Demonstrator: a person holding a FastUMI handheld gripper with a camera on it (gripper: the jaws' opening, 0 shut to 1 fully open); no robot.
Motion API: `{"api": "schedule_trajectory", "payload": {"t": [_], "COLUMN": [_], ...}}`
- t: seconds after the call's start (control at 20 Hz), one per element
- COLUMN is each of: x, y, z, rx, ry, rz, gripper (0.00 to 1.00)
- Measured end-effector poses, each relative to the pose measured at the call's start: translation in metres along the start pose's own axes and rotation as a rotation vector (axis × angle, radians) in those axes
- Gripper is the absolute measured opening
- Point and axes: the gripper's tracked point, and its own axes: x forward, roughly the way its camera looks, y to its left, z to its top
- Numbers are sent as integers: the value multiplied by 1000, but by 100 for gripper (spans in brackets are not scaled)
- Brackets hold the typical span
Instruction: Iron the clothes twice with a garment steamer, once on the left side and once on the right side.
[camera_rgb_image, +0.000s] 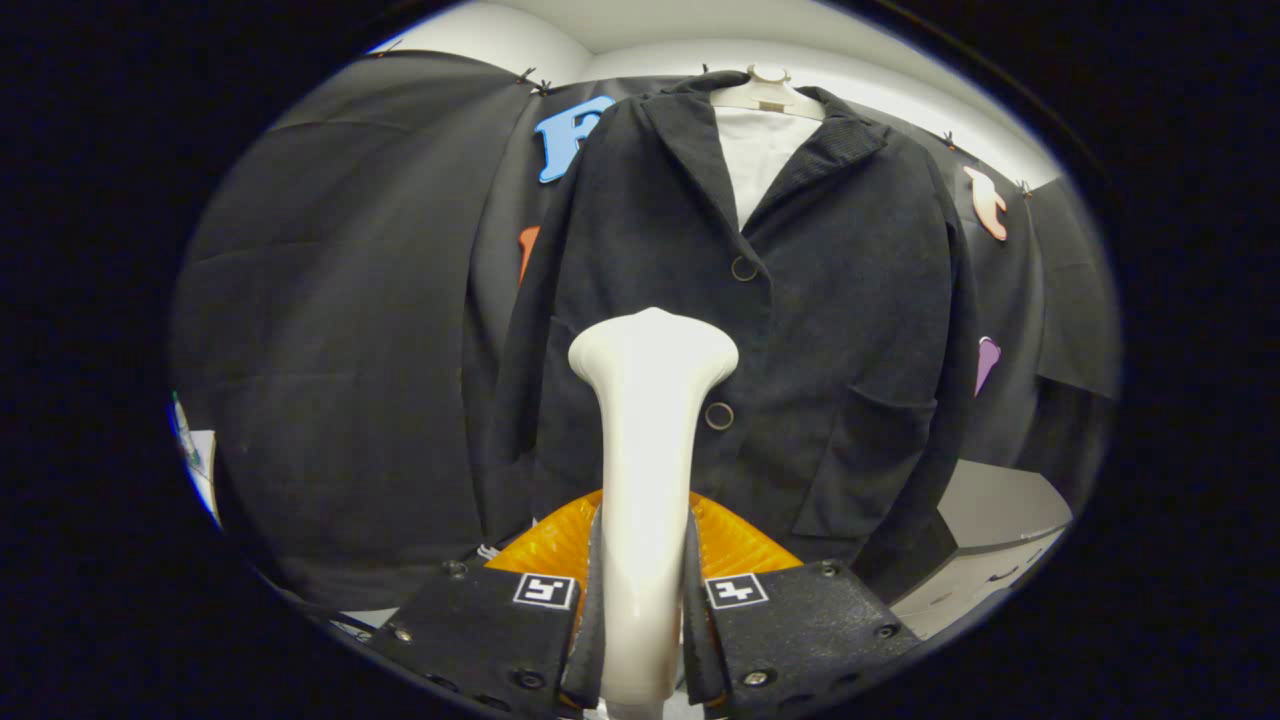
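Already jaws clamped on steamer (645, 450) handle, both fingers (598, 600) pressing neck; grip low, smooth plastic may twist. Head at 12 o'clock, near jacket (830, 330) front, touching unclear. Jacket soft, hangs from hanger (768, 92), will sway.

A white garment steamer (648, 450), slim in the handle and flared at the head, is held upright between the two fingers of the hand-held gripper (645, 640), which are pressed against its handle. Just beyond its head, a dark buttoned jacket (800, 330) with patch pockets is seen hanging on a pale hanger (768, 92).
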Motion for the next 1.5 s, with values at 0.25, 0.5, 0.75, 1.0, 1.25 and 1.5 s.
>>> {"api": "schedule_trajectory", "payload": {"t": [0.25,0.5,0.75,1.0,1.25,1.5], "x": [-10,-16,-23,-40,-73,-120], "y": [11,22,28,29,20,-4], "z": [-30,-63,-100,-144,-184,-185], "rx": [-11,-28,-35,-30,-4,119], "ry": [66,140,235,336,431,381], "rz": [20,46,56,53,37,25], "gripper": [34,34,34,34,34,34]}}
